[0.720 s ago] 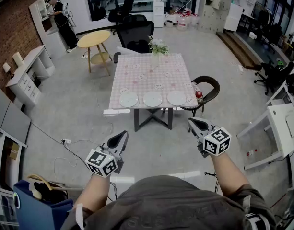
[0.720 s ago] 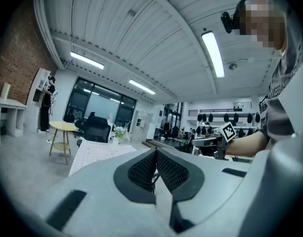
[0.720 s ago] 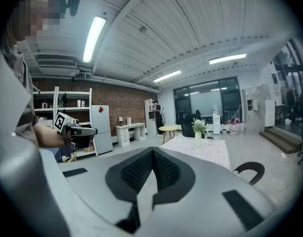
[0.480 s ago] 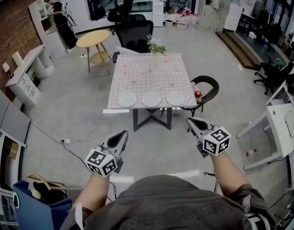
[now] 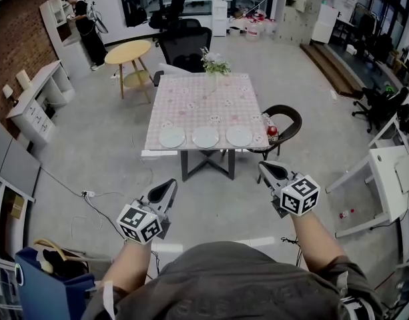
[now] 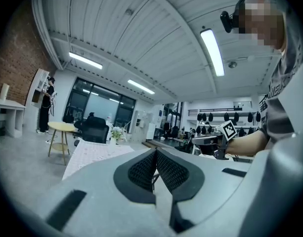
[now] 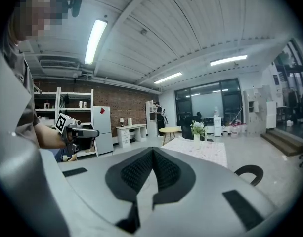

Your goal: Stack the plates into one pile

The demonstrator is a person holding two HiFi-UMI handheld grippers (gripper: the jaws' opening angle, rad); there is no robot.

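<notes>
3 plates point(image 5: 205, 137) too far for detail; L hand-held gripper point(image 5: 170, 184), R hand-held gripper point(image 5: 262, 166): jaws together, empty.

Three round, pale plates: left plate point(image 5: 172, 137), middle plate point(image 5: 205, 137), right plate point(image 5: 239, 136). Lying flat and unstacked, side by side in a row along the near edge of the pink-clothed table point(image 5: 211, 99), close but apart.

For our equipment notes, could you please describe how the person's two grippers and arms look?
The left gripper and right gripper are grey, tapering to a point, with black textured pads. Each carries a white cube bearing black square markers. The person wears a grey short-sleeved top.
</notes>
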